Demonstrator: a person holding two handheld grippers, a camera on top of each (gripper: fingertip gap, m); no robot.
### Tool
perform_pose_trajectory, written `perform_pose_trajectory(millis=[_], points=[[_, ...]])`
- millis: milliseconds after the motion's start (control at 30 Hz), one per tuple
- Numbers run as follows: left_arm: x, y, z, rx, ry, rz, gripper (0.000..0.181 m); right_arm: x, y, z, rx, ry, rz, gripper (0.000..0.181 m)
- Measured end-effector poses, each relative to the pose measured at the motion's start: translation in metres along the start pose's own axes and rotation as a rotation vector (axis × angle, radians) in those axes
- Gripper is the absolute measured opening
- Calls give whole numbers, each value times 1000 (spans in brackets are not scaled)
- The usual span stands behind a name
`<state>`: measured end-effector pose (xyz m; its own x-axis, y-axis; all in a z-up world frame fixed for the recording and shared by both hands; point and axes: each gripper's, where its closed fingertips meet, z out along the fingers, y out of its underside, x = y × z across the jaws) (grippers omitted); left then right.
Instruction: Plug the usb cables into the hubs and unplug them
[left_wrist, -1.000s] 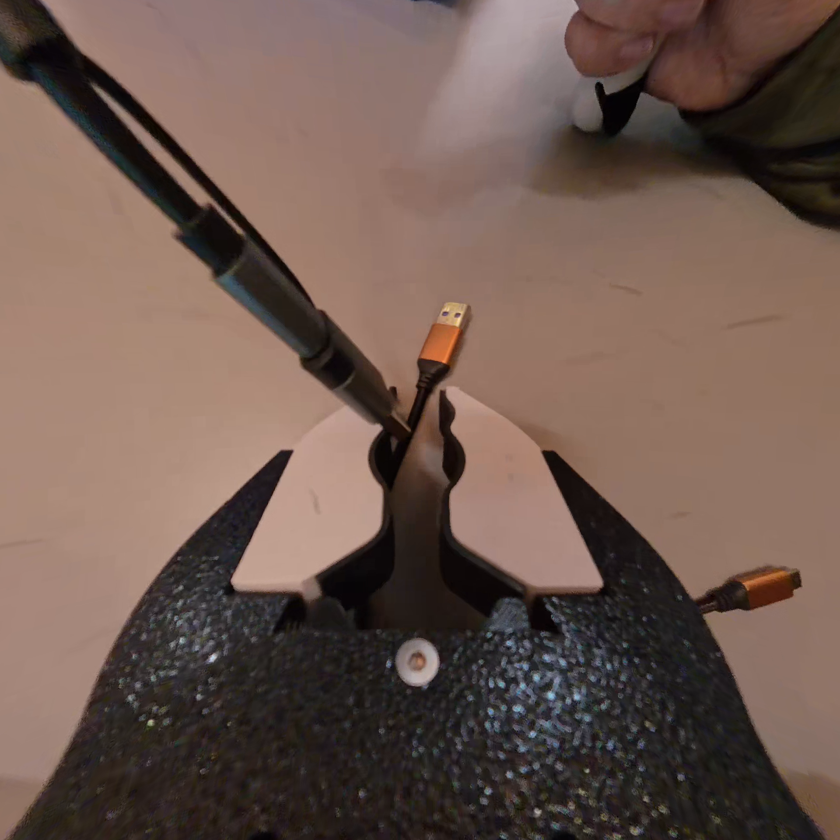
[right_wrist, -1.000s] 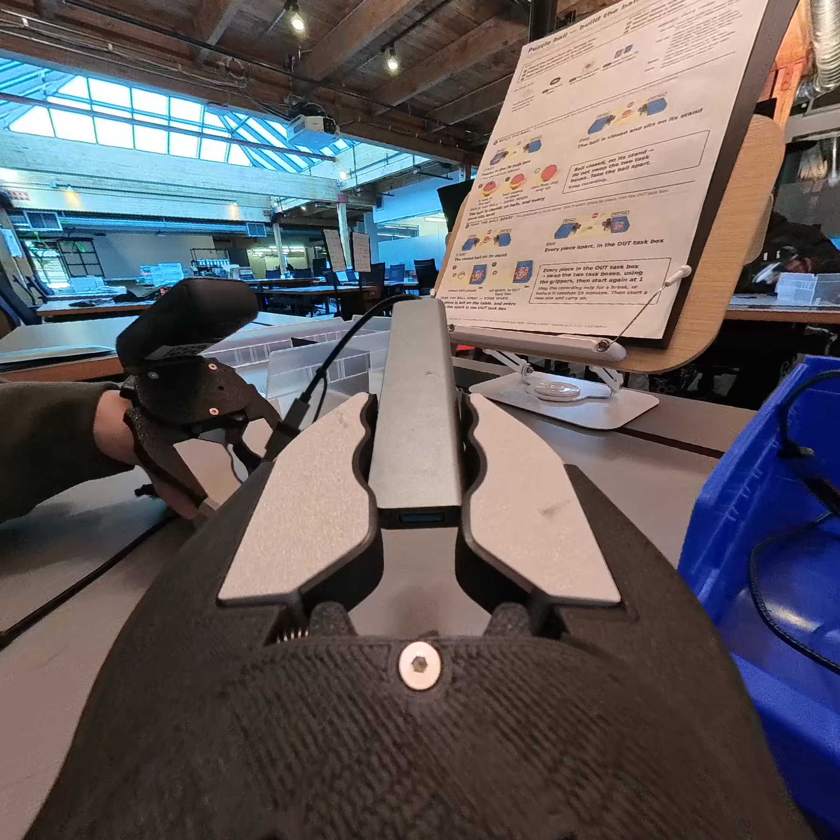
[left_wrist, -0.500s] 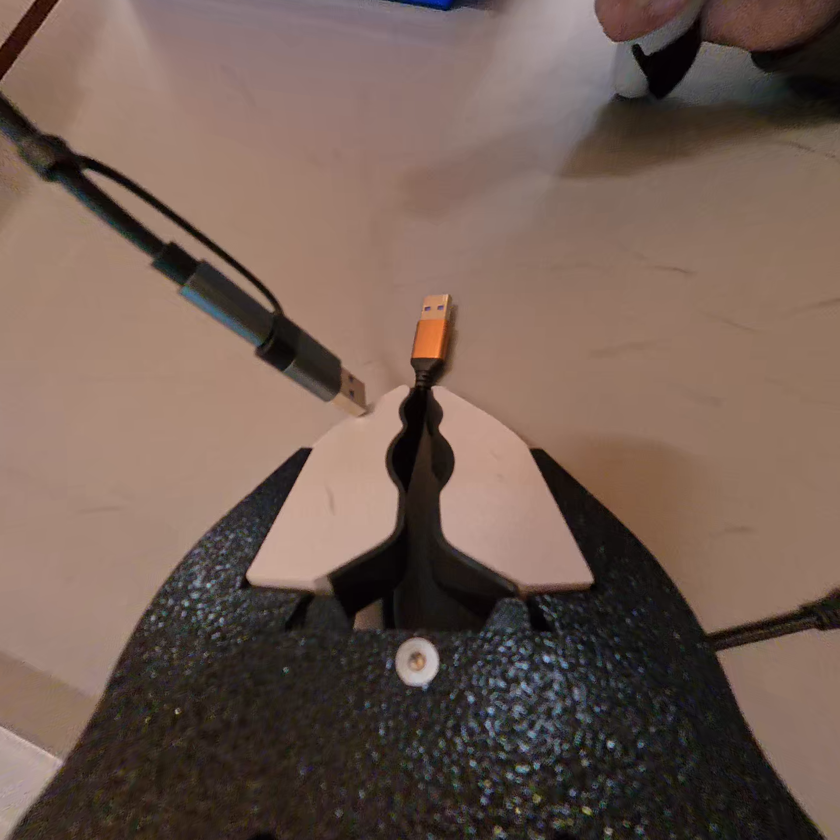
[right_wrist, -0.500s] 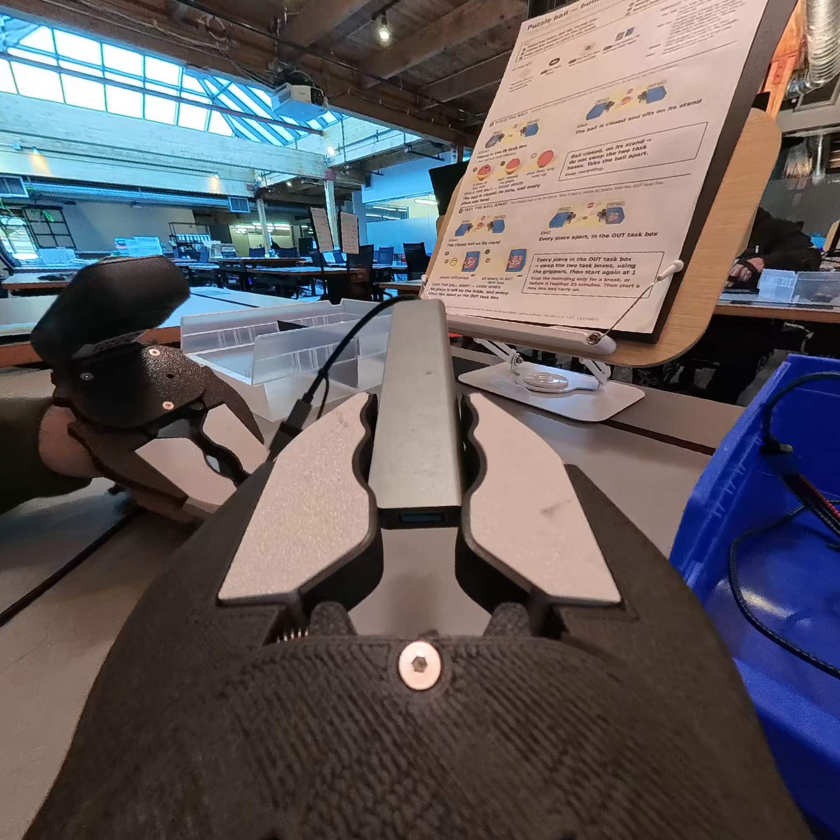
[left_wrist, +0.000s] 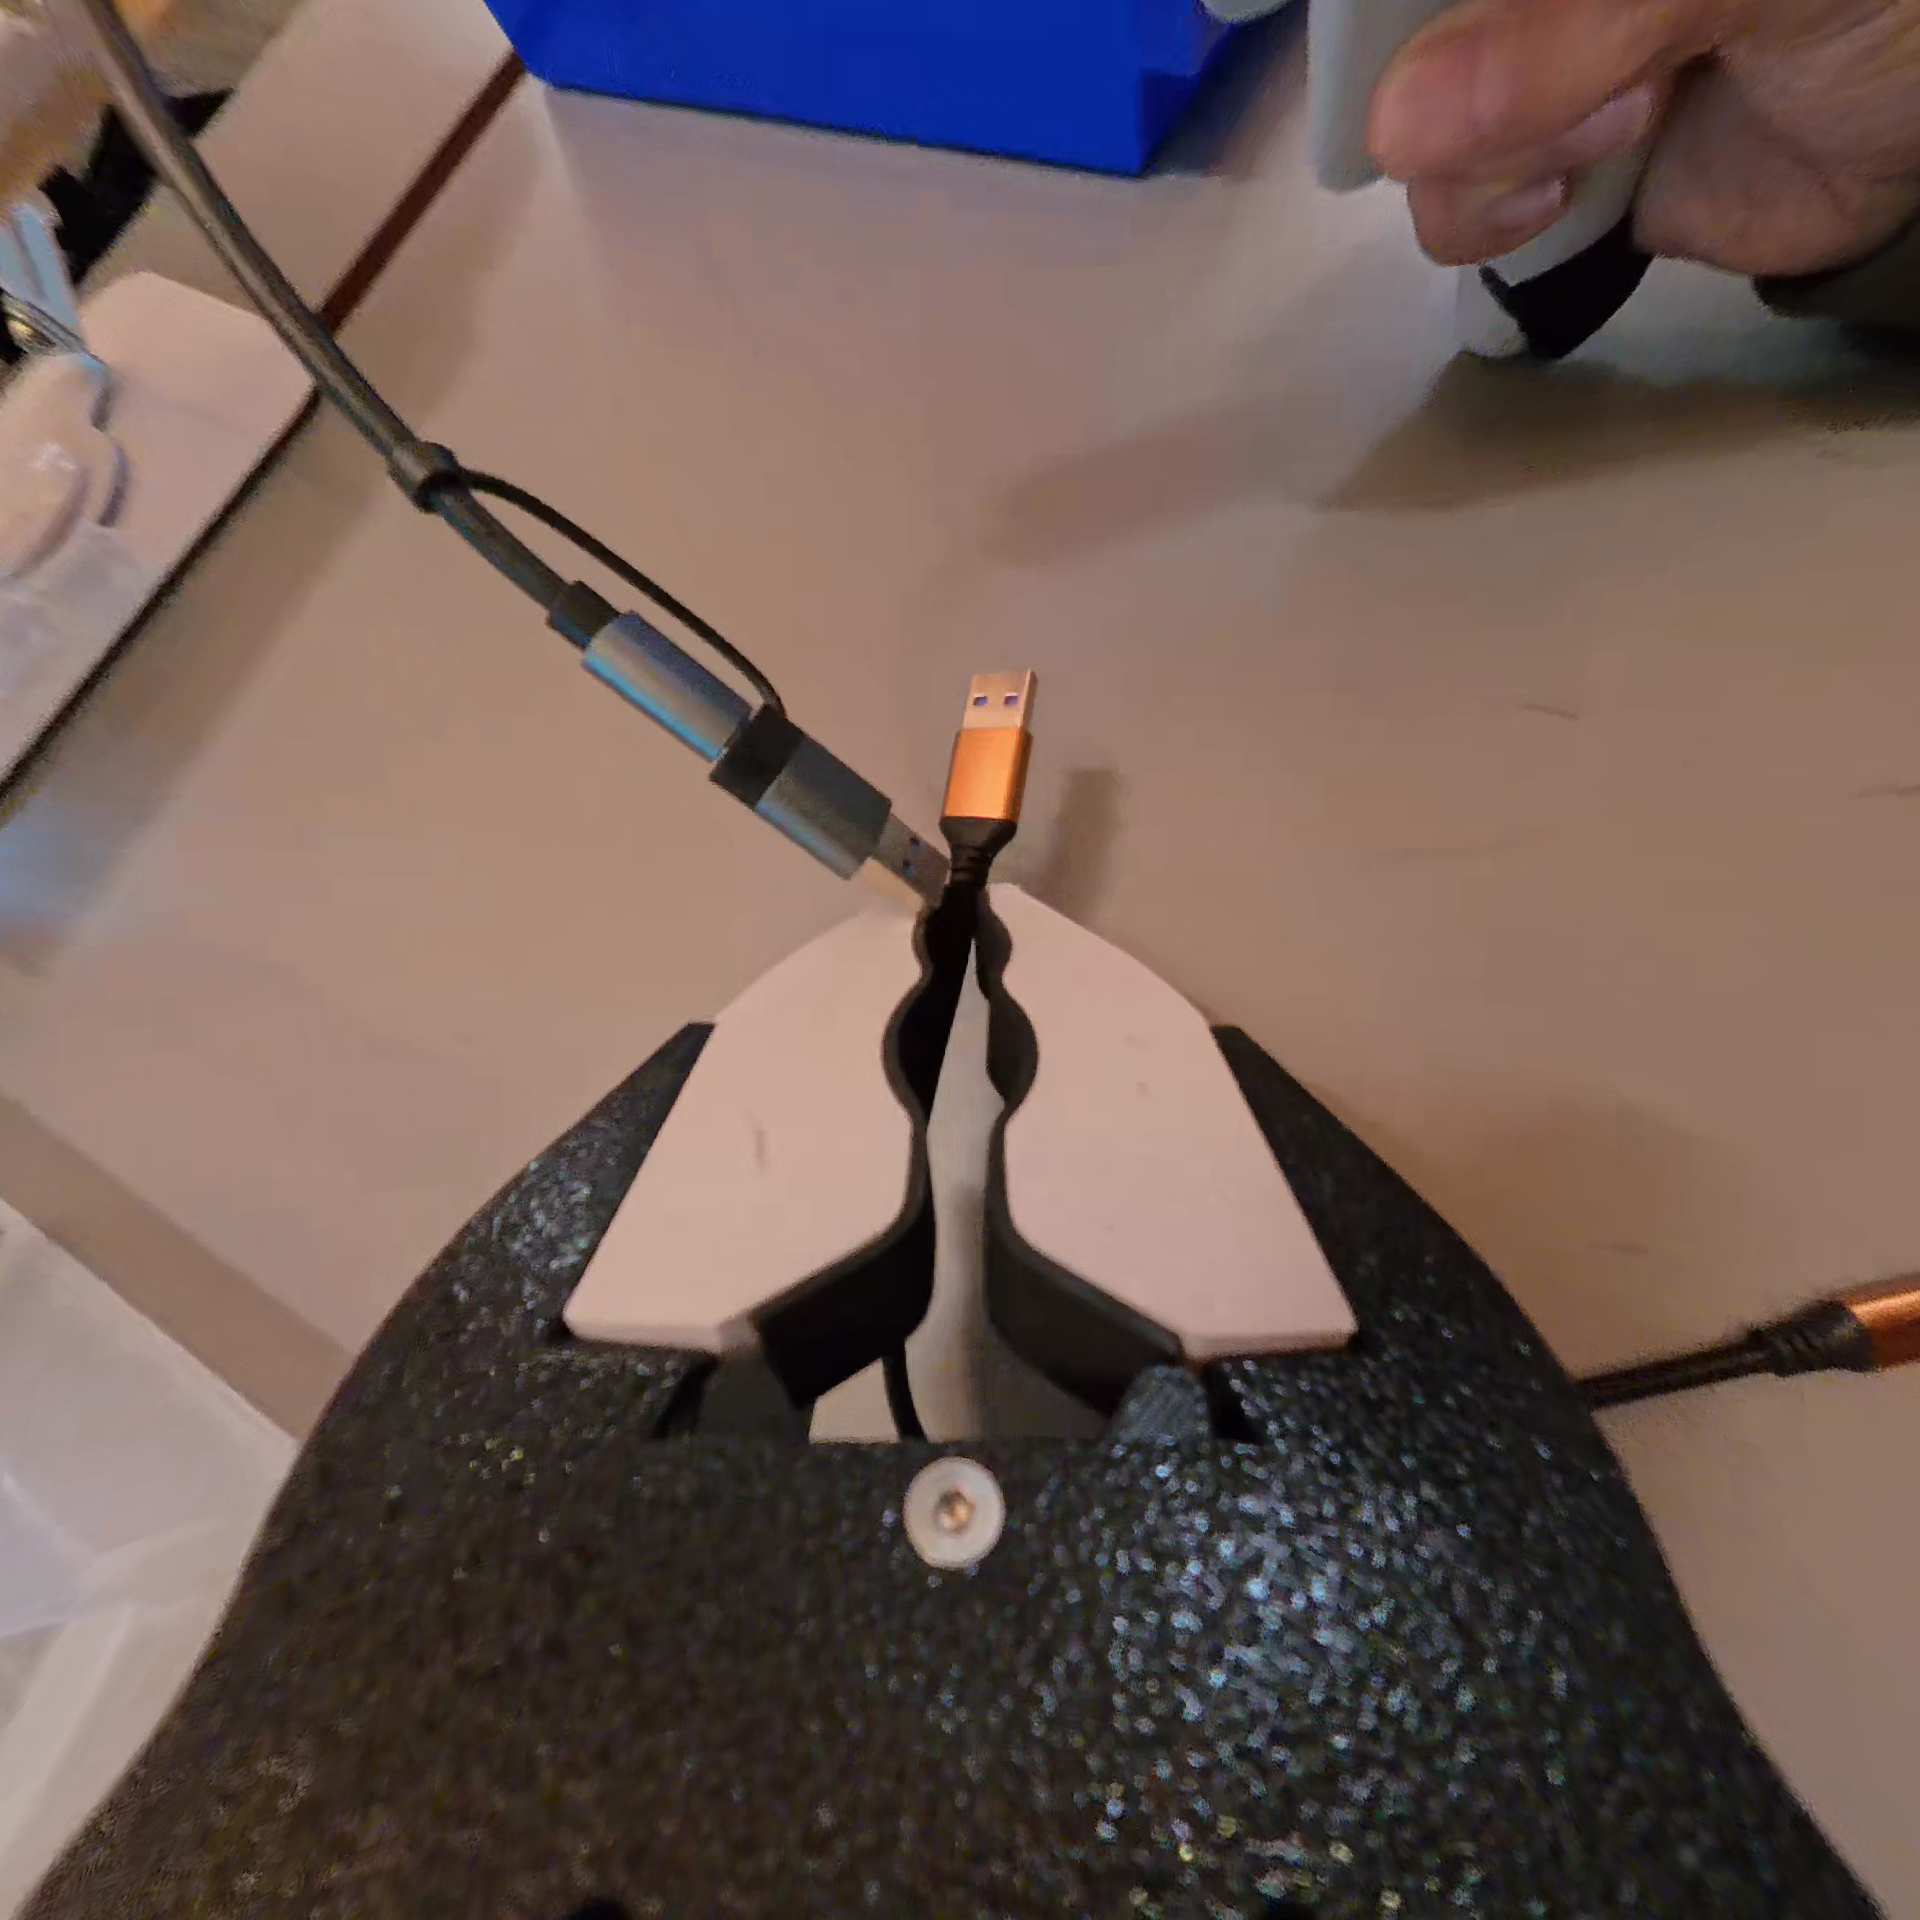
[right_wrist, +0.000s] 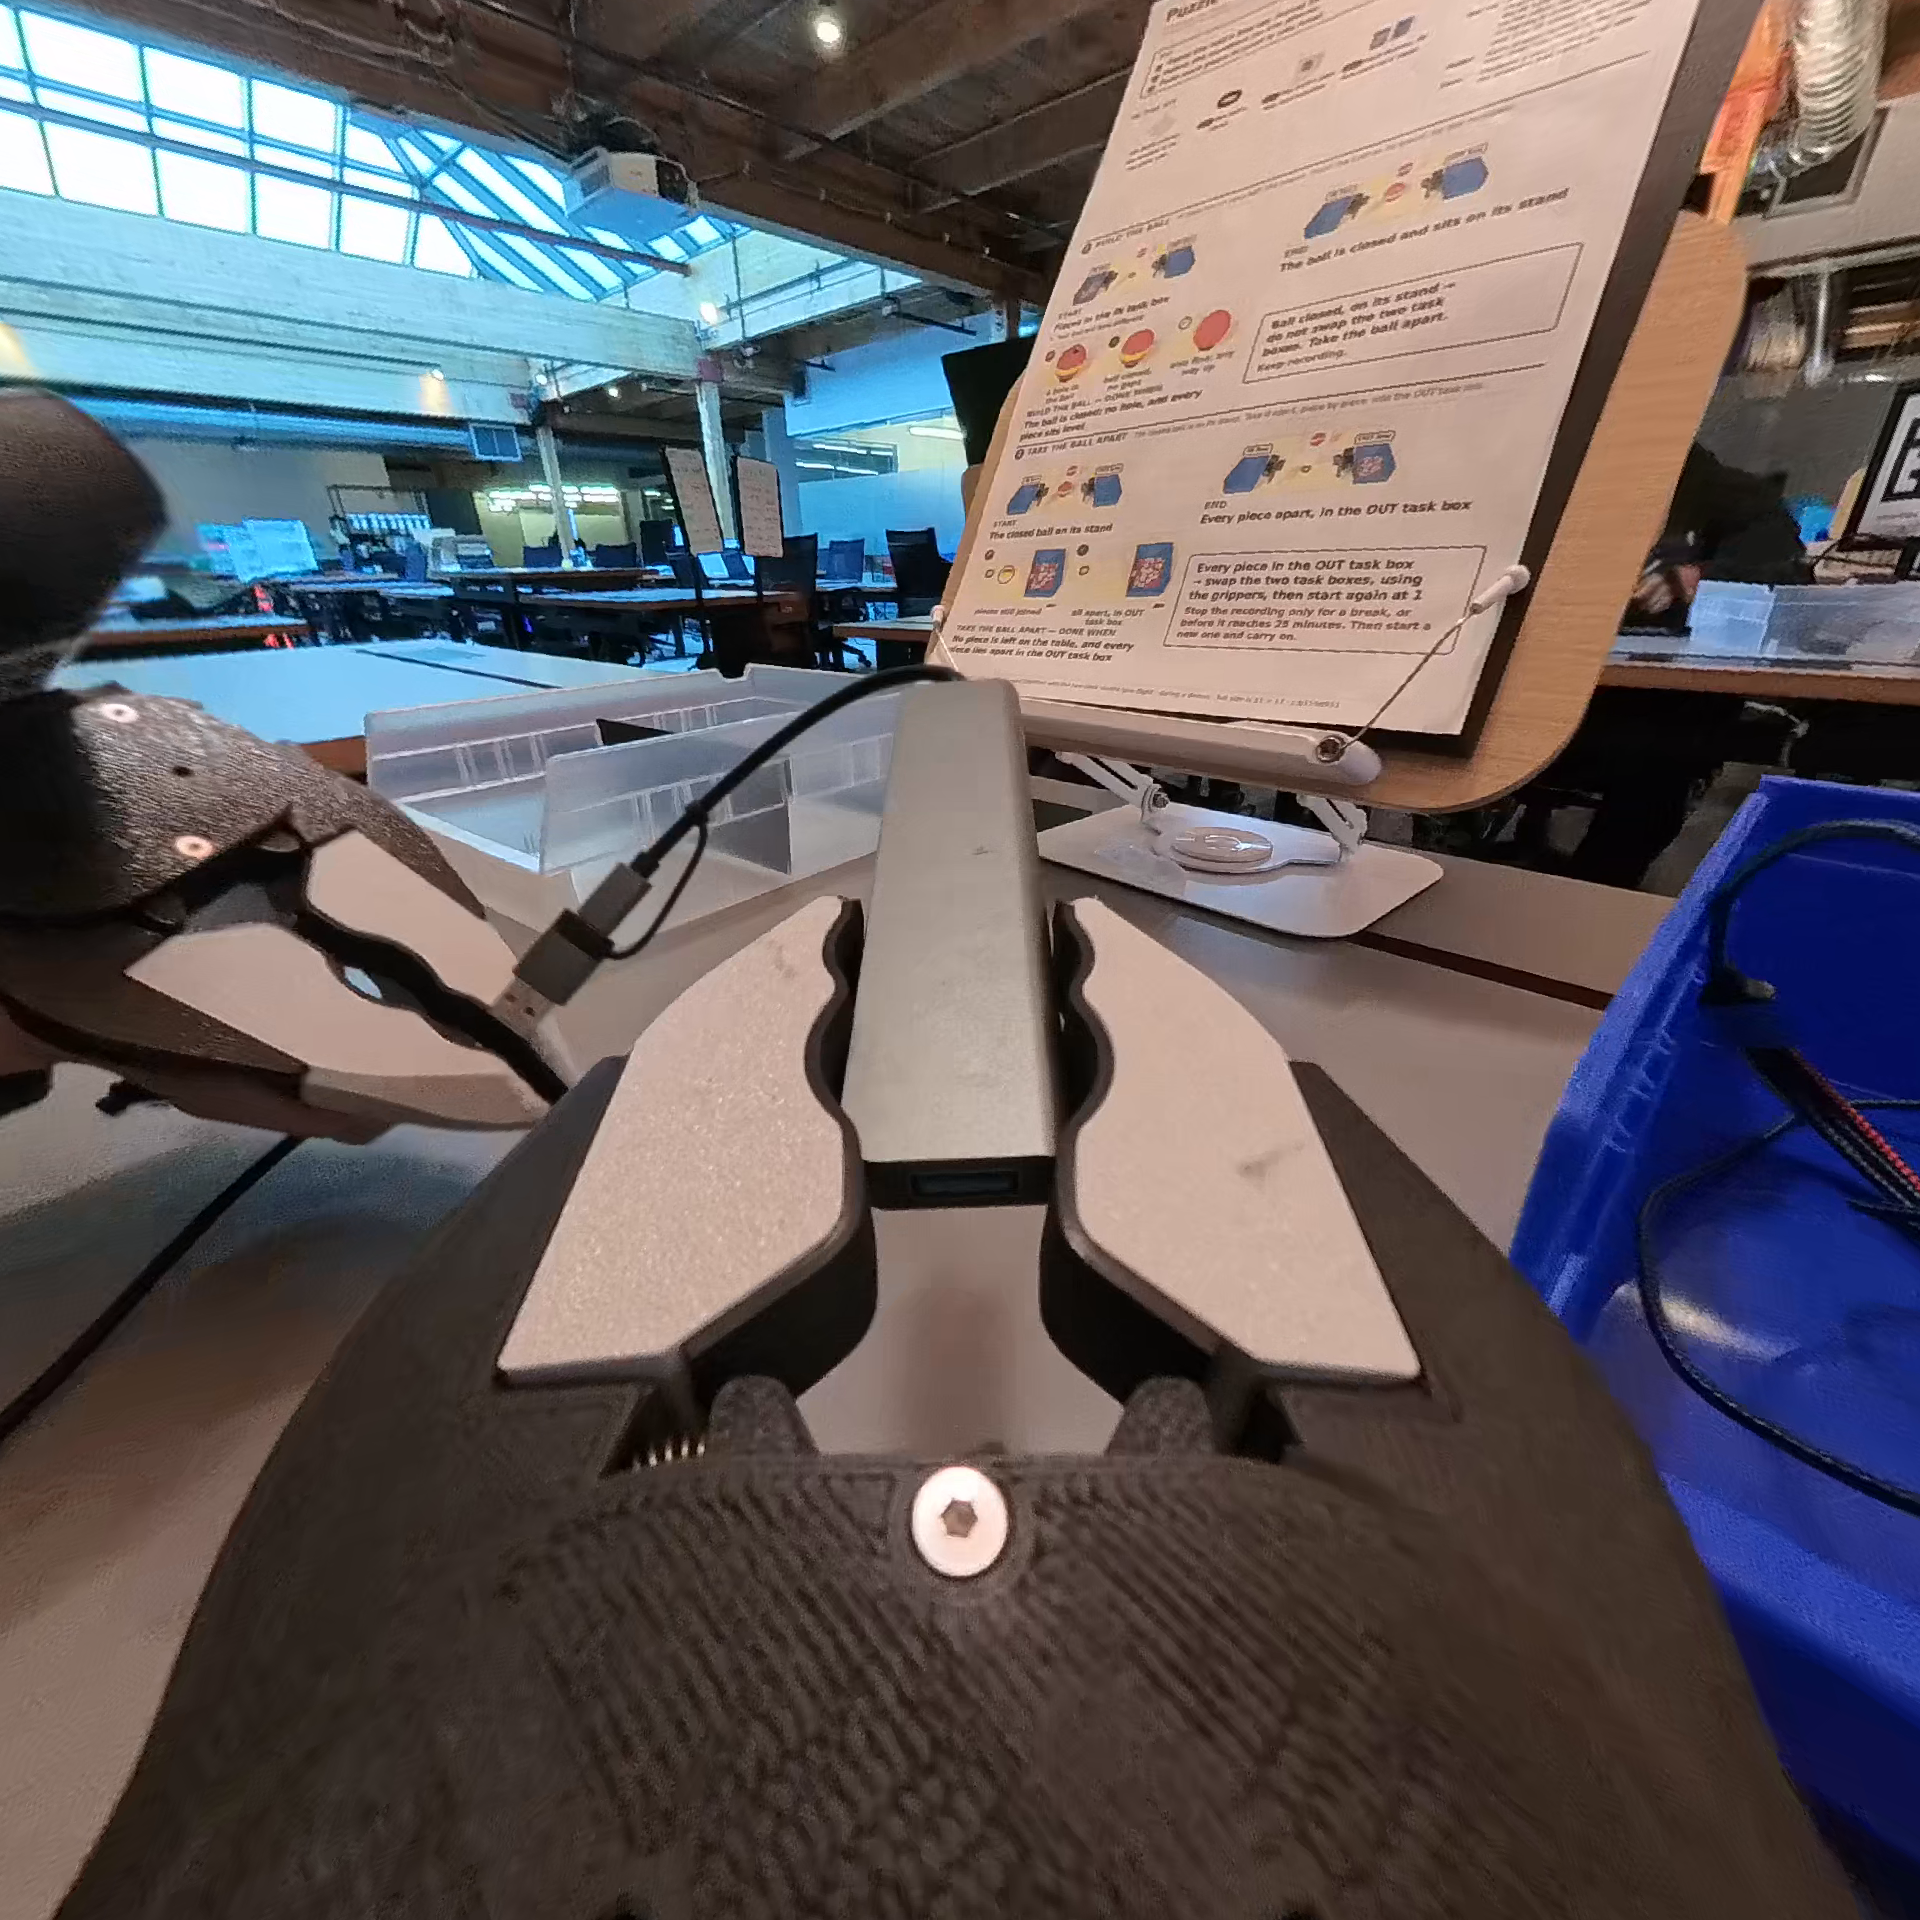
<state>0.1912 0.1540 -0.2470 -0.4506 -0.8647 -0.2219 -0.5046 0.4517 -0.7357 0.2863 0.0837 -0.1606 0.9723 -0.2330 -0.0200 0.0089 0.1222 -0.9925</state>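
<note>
In the left wrist view my left gripper (left_wrist: 961, 904) is shut on a black cable just behind its orange USB plug (left_wrist: 992, 769), which sticks out forward past the fingertips. The cable's other orange end (left_wrist: 1870, 1314) lies on the table at the right. In the right wrist view my right gripper (right_wrist: 956, 914) is shut on a long grey hub (right_wrist: 956, 935), with an end port facing the camera. The hub's own lead ends in a grey adapter plug (left_wrist: 800, 790) that hangs touching my left fingertips; it also shows in the right wrist view (right_wrist: 582, 951). The left gripper (right_wrist: 540, 1086) is close at the left there.
A blue bin (right_wrist: 1662, 1091) holding cables stands at the right; it also shows in the left wrist view (left_wrist: 883, 73). A wooden stand with a printed sheet (right_wrist: 1299, 364) and clear plastic trays (right_wrist: 623, 769) are behind. A hand (left_wrist: 1662, 135) holds the right gripper's handle. The tips of one gripper are about 15 cm away from the tips of the other.
My left gripper closed on the black cable behind the orange plug and lifted it. It has come nearer the right gripper, and the hub's hanging plug now touches its fingertips. The right gripper kept hold of the hub.
</note>
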Motion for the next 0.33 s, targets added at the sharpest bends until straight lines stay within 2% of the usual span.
perform_pose_trajectory(millis=[133, 333], points=[[-5, -17, -25, 47, -49, 10, 2, 4, -2, -2, 11, 19, 17, 35], [-30, -20, -62, 14, -243, -10, 3, 1, 3, 2, -28, 45, -38, 35]])
